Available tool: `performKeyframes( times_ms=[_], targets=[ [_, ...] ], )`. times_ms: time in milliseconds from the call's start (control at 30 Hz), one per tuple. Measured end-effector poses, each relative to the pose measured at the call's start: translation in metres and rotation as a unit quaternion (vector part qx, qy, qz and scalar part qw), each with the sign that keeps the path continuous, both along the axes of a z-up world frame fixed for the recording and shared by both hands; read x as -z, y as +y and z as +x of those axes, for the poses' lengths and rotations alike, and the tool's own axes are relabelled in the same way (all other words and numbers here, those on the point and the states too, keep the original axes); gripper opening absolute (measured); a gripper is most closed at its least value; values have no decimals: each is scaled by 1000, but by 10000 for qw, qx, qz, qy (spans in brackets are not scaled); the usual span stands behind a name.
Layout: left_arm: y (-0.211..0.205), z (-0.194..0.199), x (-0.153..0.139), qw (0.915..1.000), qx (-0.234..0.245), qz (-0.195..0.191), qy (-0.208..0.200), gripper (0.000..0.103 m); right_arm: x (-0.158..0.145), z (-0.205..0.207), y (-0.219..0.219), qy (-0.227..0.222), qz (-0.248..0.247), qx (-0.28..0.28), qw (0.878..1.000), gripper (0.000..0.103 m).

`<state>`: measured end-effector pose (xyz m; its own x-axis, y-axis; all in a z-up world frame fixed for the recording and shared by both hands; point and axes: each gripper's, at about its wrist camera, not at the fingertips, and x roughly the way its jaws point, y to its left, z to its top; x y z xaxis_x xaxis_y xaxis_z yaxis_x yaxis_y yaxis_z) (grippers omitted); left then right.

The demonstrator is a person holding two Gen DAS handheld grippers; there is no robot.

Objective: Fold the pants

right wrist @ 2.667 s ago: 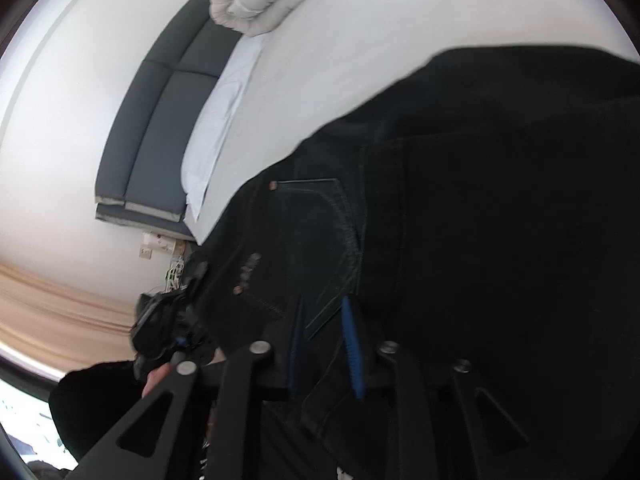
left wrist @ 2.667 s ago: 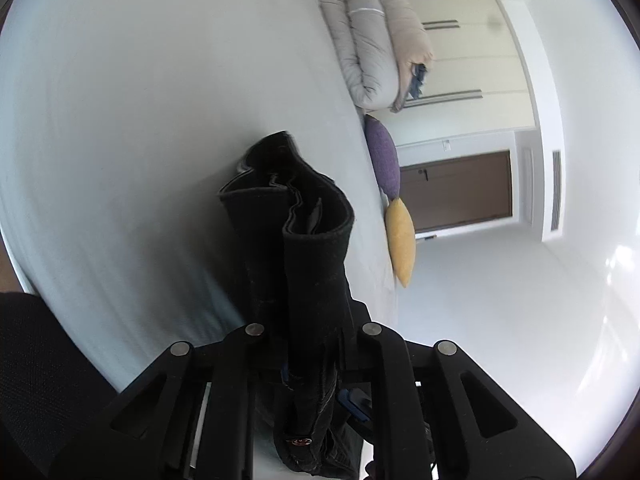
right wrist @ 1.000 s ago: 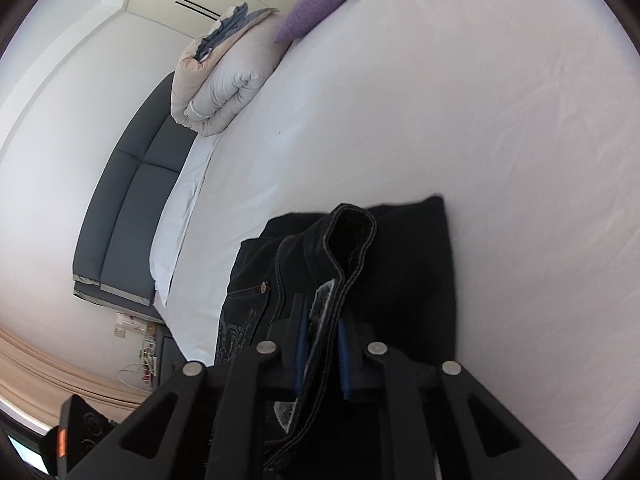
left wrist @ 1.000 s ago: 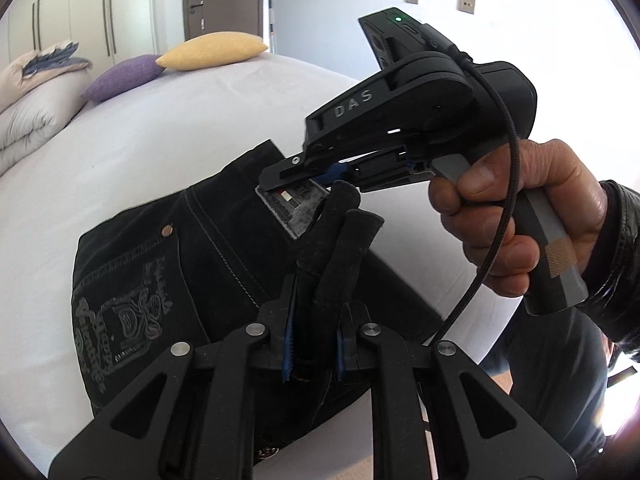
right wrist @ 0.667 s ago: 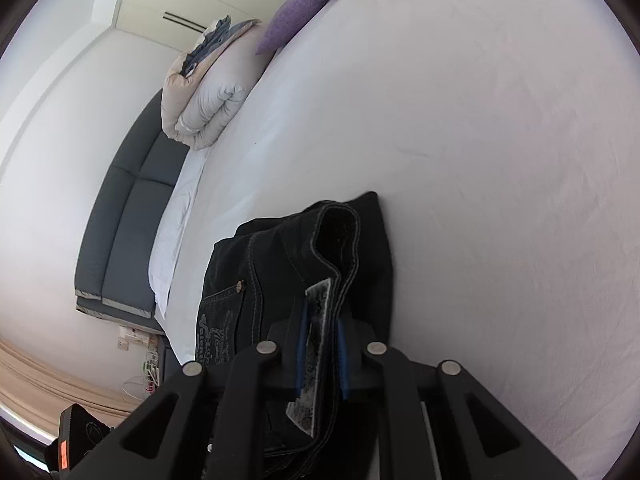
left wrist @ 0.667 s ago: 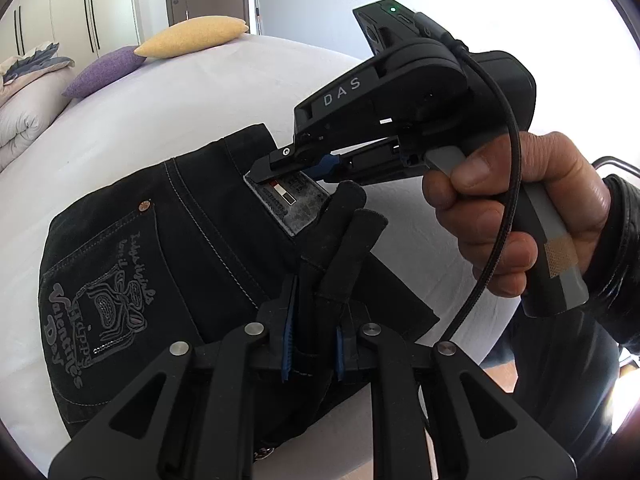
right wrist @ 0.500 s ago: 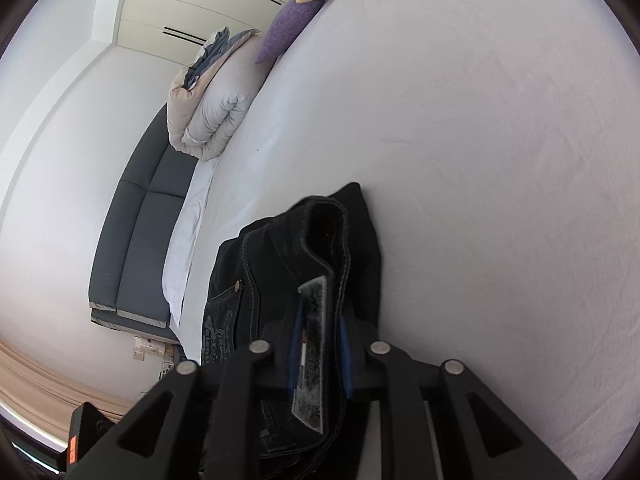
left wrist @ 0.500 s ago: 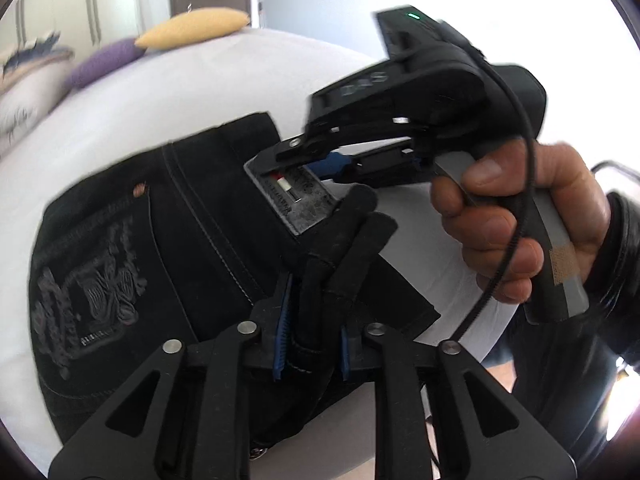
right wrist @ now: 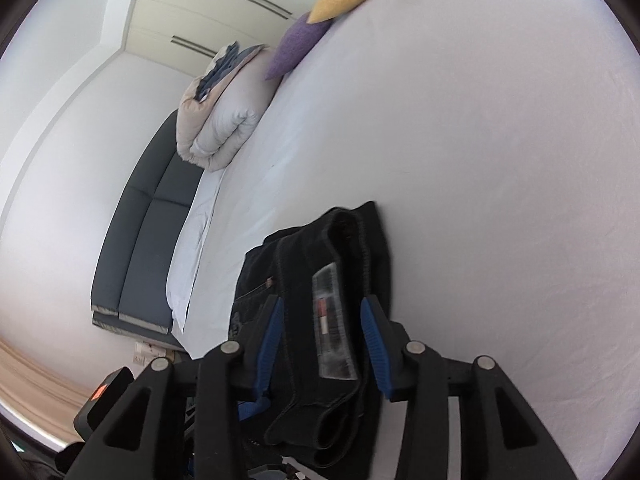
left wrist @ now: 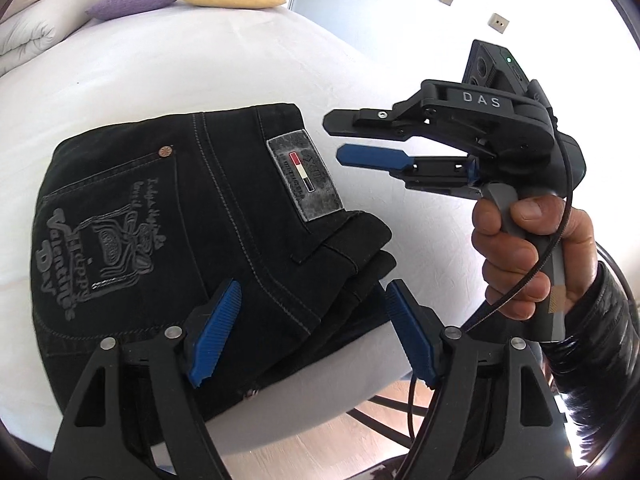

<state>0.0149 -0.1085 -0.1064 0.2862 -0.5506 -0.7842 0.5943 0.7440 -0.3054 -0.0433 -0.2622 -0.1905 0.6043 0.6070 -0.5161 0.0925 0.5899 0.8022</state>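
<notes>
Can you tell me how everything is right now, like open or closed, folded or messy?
pants: folded into a thick stack, lying flat on the bed, not held
left gripper: open, one finger on each side of the stack's near corner
right gripper: open, beside the waistband patch, off the cloth
duvet: rolled up at the far end of the bed
bed: covered by a smooth white sheet
</notes>
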Motion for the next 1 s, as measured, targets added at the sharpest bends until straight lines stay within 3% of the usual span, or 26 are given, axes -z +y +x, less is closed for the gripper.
performKeyframes(
  times_ms=[267, 367, 433, 633, 733, 833, 867, 900, 933, 1000],
  targets=[
    [32, -8, -26, 9996, -254, -100, 44, 74, 0, 10, 23, -36, -9, -248, 9997, 33],
    [43, -6, -39, 9990, -362, -246, 54, 74, 13, 9, 32, 228, -395, -379, 9982, 28],
    [64, -1, -43, 9976, -592, -351, 71, 74, 20, -1, 37, 275, -625, -426, 9968, 15],
    [121, 32, -47, 9906, -1318, -343, 115, 74, 21, -46, 51, -56, -1224, -567, 9908, 16],
    [125, 50, -46, 9899, -1417, -59, -77, 74, 19, -65, 53, -124, -1372, -521, 9891, 16],
    [117, 65, -29, 9905, -1340, 311, -10, 74, 17, -79, 53, -139, -1591, -418, 9863, 17],
    [112, 67, -20, 9908, -1281, 442, 71, 74, 17, -83, 53, -106, -1700, -364, 9847, 21],
    [106, 68, -10, 9900, -1237, 658, 129, 74, 19, -86, 54, 33, -1865, -320, 9819, 40],
    [98, 67, 1, 9873, -1208, 1023, 93, 74, 20, -89, 54, 5, -1885, -339, 9815, 41],
    [92, 62, 6, 9855, -1152, 1238, -103, 78, 17, -95, 53, -44, -1921, -318, 9808, 41]
  ],
)
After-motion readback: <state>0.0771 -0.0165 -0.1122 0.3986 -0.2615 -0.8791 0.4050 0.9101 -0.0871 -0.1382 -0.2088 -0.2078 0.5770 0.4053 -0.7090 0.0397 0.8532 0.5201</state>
